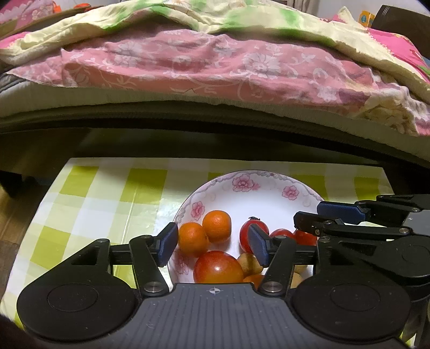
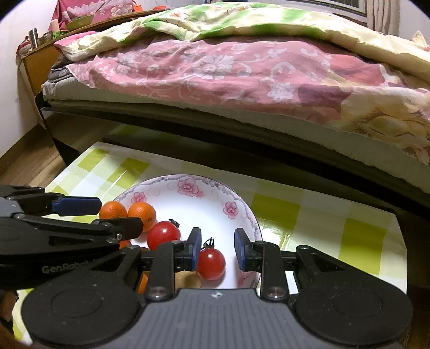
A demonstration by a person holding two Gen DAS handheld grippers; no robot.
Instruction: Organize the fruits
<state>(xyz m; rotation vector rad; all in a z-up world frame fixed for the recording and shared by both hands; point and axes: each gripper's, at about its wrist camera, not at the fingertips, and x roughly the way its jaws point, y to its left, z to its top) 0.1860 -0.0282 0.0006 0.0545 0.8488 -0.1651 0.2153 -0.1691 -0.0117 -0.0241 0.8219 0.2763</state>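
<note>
A white plate with pink flowers (image 1: 242, 175) (image 2: 188, 177) stands on a green-checked tablecloth (image 1: 94, 204). It holds two oranges (image 1: 216, 225) (image 2: 142, 212), a large red fruit (image 1: 217, 267), several cherry tomatoes (image 1: 282, 233) and small brown fruits (image 1: 250, 264). My left gripper (image 1: 213, 244) hangs open over the plate's left half, above the large red fruit, with nothing pressed between its pads. My right gripper (image 2: 217, 249) stands over the plate's right half, jaws narrowly apart. A cherry tomato (image 2: 211, 260) lies between them beside the left pad, with a gap to the right pad.
A bed with a pink floral sheet (image 1: 215, 61) and a yellow-green quilt (image 2: 242, 21) runs along the table's far edge. A wooden nightstand (image 2: 40, 61) with bottles stands at the back left. Each gripper shows in the other's view: the right gripper (image 1: 307, 213), the left gripper (image 2: 119, 214).
</note>
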